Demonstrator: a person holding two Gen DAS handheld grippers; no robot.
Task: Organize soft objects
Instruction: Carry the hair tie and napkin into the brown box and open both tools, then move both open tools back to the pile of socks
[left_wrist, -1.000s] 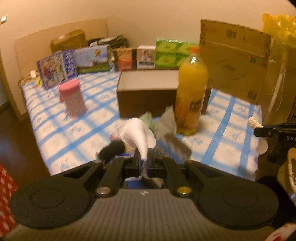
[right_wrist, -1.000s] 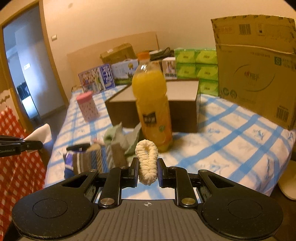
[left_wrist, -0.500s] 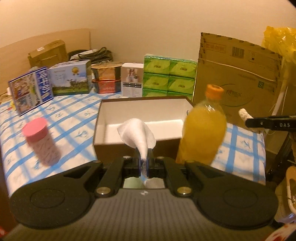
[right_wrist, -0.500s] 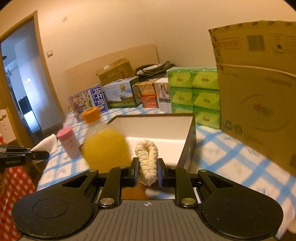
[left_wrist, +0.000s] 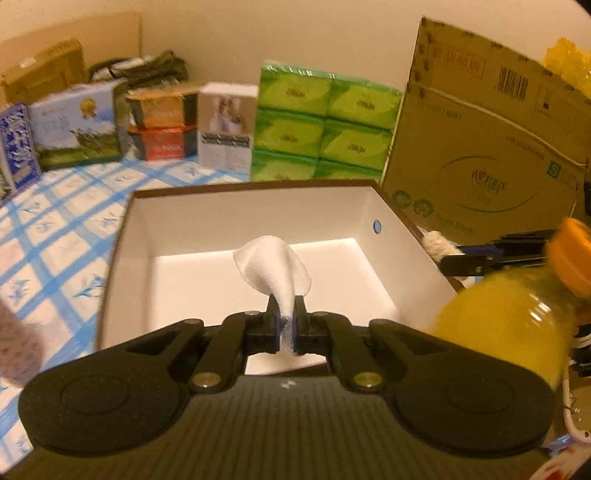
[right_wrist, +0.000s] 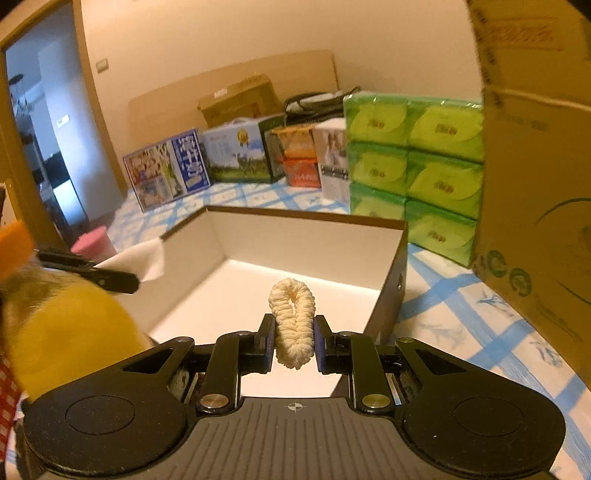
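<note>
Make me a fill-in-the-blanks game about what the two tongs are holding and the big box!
1. The left tongs pinch a white ____ over the open box.
2. The right tongs hold a cream, fluffy hair ____.
3. Inside, the box is coloured ____.
4. The bottle beside the box has an ____ cap.

Missing words: cloth; scrunchie; white; orange
</note>
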